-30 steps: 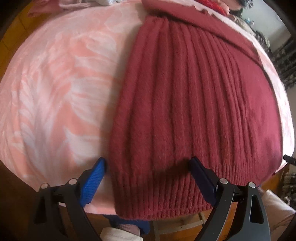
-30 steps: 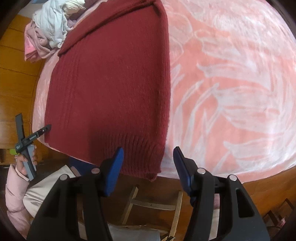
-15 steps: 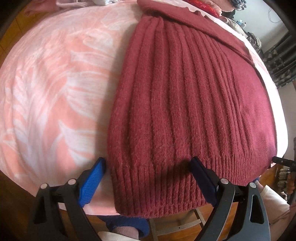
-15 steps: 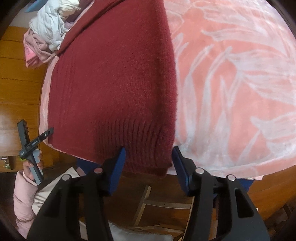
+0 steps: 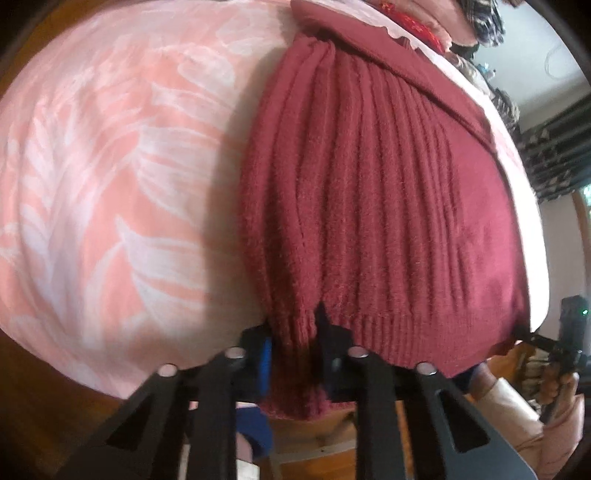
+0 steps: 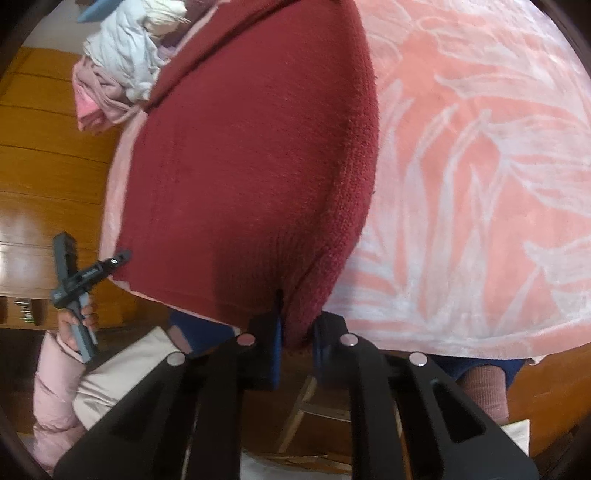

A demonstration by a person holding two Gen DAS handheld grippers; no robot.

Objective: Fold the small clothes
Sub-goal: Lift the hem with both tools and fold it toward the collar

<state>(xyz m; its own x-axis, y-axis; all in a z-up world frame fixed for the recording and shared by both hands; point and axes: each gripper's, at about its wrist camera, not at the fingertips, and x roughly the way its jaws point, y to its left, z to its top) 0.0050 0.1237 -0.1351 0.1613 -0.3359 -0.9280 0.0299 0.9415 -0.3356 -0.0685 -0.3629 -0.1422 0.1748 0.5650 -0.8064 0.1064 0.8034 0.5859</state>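
Observation:
A dark red ribbed sweater [image 5: 369, 192] lies flat on a pink leaf-print cloth [image 5: 110, 166], its ribbed hem hanging over the near edge. My left gripper [image 5: 293, 332] is shut on the hem at the sweater's left corner, the knit bunched between the blue pads. My right gripper [image 6: 297, 314] is shut on the hem at the sweater's [image 6: 251, 155] right corner. Each gripper shows in the other's view: the right one at the far right [image 5: 565, 347], the left one at the far left [image 6: 85, 273].
A pile of white and pink clothes [image 6: 118, 70] lies at the far end beside the sweater's collar. More clothes [image 5: 424, 26] lie beyond the collar. The pink cloth [image 6: 480, 166] stretches wide to either side. A wooden stool [image 6: 306, 410] and floor lie below.
Both grippers have moved in onto the hem and closed from wide open, pinching the knit at its two lower corners. The hem bunches up between the pads.

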